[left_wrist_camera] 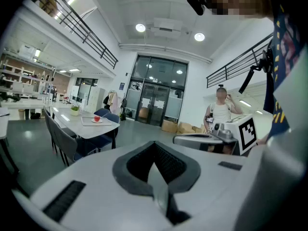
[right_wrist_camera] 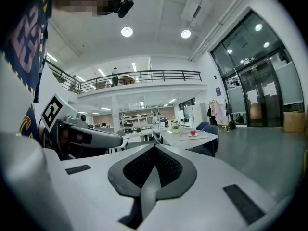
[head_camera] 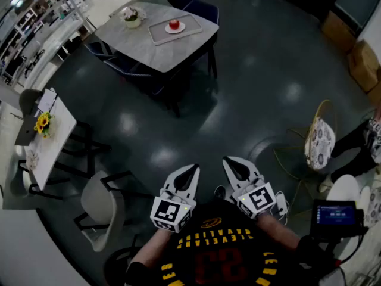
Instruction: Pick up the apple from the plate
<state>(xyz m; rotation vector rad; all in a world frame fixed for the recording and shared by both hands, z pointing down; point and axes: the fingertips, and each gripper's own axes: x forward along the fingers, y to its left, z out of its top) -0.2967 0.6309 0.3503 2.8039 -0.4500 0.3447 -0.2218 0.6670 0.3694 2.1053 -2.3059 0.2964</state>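
Close to the person's chest, the left gripper (head_camera: pixel 191 173) and right gripper (head_camera: pixel 234 167) both have their jaws pressed together on nothing. Well apart across the floor (head_camera: pixel 250 88), the apple (head_camera: pixel 174 24) sits on a plate (head_camera: pixel 181 28) on the table (head_camera: pixel 134 40).

Both grippers sit low, right in front of the chest, side by side with tips pointing forward. The left gripper (head_camera: pixel 190 173) (left_wrist_camera: pixel 155 150) has its jaws pressed together and empty. Same deal for the right gripper (head_camera: pixel 233 164) (right_wrist_camera: pixel 154 153).
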